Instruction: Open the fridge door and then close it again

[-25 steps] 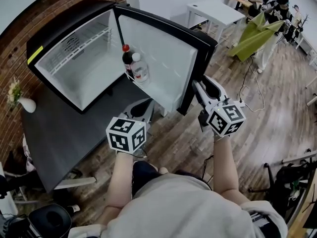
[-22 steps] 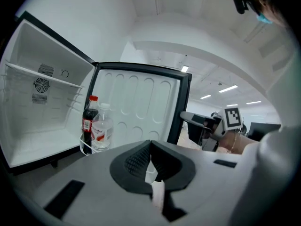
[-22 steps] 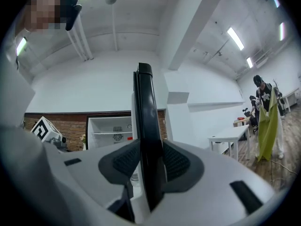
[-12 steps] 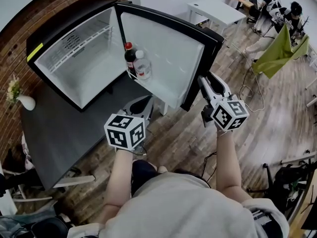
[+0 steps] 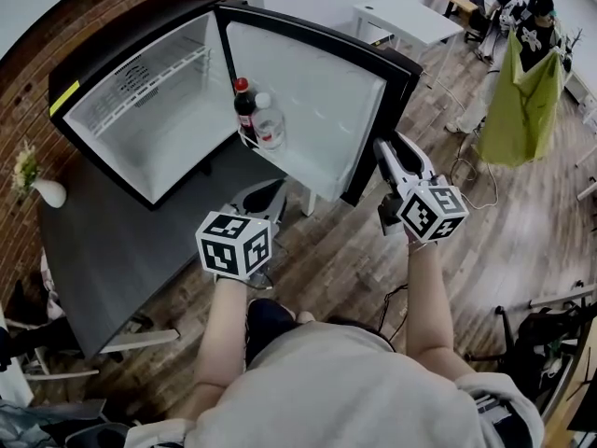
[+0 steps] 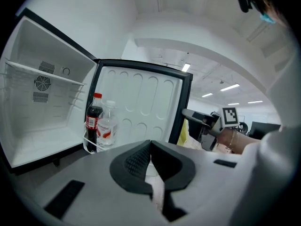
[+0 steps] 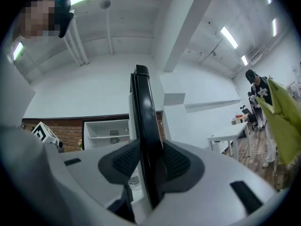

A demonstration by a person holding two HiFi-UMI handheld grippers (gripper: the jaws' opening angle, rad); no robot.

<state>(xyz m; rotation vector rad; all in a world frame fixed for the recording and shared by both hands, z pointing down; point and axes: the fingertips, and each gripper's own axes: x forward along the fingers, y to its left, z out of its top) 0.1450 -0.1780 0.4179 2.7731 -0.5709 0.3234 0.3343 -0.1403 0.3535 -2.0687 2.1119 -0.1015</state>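
R gripper [image 7: 149,163] clamps door [image 5: 317,91] edge, fridge [image 5: 140,129] wide open, prob. to swing it shut. L gripper [image 6: 150,149] clenched, empty, idle.

Two bottles [image 5: 259,119] stand inside the fridge door [image 5: 322,96].

Black fridge door [image 5: 312,101] white inside, red-capped bottle [image 5: 244,110]
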